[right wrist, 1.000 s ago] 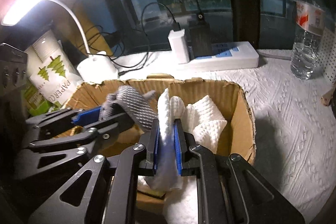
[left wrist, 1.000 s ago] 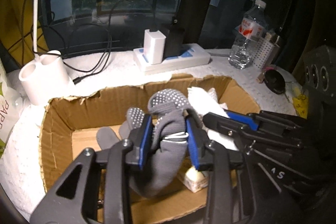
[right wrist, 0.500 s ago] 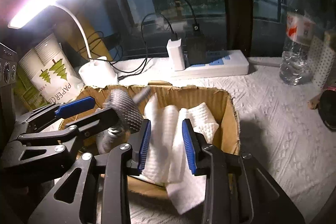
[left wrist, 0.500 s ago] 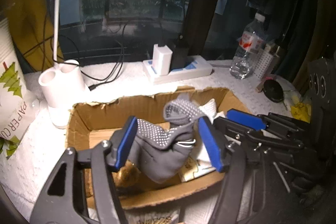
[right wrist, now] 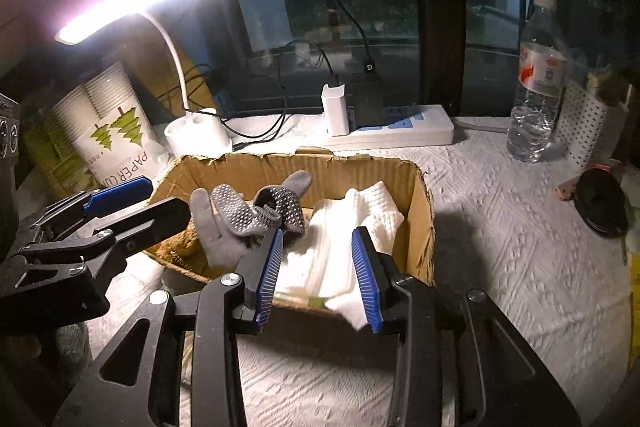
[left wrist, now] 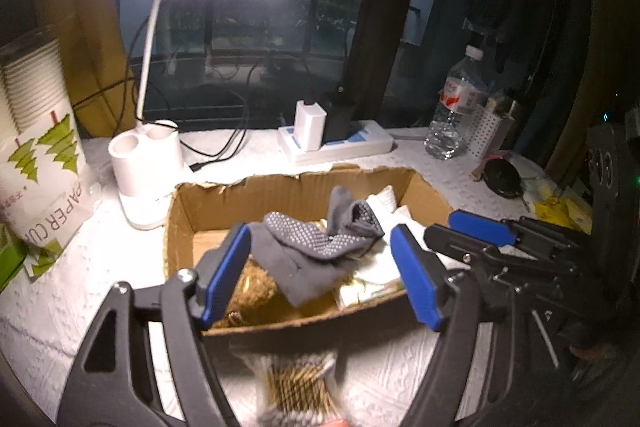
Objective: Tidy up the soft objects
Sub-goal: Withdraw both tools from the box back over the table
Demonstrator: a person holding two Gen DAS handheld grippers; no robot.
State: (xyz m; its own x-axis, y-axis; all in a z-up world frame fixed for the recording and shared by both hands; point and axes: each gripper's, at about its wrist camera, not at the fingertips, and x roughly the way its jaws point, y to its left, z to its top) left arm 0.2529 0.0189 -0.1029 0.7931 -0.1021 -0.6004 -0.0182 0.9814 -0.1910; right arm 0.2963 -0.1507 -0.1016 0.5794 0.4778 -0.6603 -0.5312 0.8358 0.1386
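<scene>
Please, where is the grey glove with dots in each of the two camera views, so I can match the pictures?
Left wrist view: the grey dotted glove lies in the cardboard box, at picture centre, beyond the opening jaws of the left gripper, not pressed by them.
Right wrist view: the same glove lies left of centre, in the box's left half, beside the white cloth.
Shared landmark: the white power strip behind the box.

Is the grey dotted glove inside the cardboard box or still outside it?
Inside. The grey dotted glove lies crumpled within the cardboard box, beside the white cloth; neither gripper's pads press it.
</scene>
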